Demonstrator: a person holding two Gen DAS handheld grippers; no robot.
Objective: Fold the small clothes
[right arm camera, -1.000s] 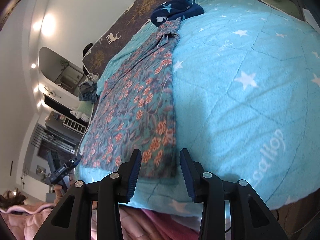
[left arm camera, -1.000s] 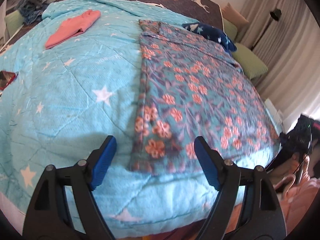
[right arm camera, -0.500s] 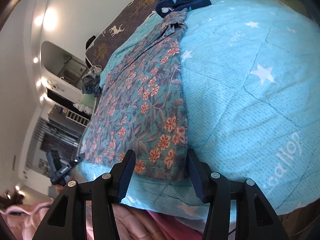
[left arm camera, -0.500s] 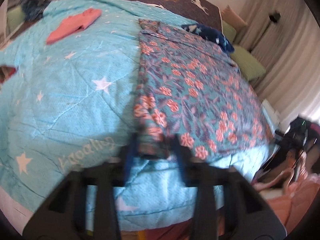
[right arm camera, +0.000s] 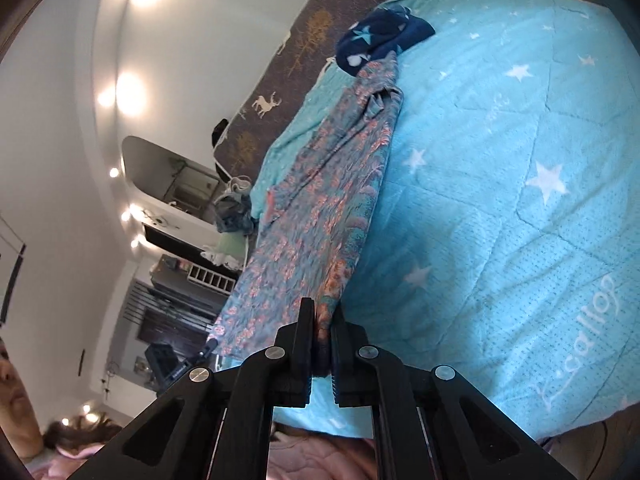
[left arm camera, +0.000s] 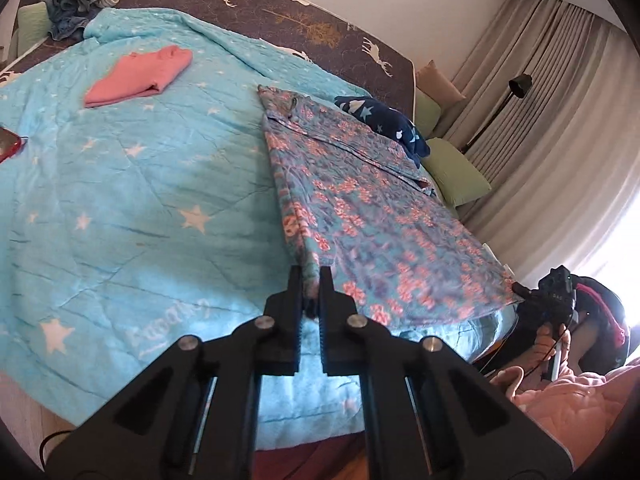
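A long floral garment (left arm camera: 360, 200), teal with orange flowers, lies stretched along a light blue star-print blanket (left arm camera: 140, 200) on a bed. In the left wrist view my left gripper (left arm camera: 310, 280) is shut on the garment's near left corner, and the hem there is lifted off the blanket. The right wrist view shows my right gripper (right arm camera: 322, 316) shut on the other near corner of the floral garment (right arm camera: 320, 216), with cloth bunched between its fingers. The right gripper (left arm camera: 552, 296) also appears at the garment's far near corner, held by a hand in a pink sleeve.
A folded pink garment (left arm camera: 140, 76) lies at the blanket's far left. A dark blue star-print garment (left arm camera: 384, 120) rests past the floral one, beside green pillows (left arm camera: 456, 176). Curtains (left arm camera: 560, 120) hang on the right. A red object (left arm camera: 8, 144) sits at the left edge.
Both grippers have gone from open to shut on the floral garment's near corners. The near hem has lifted off the blanket and the cloth is pulled taut between them.
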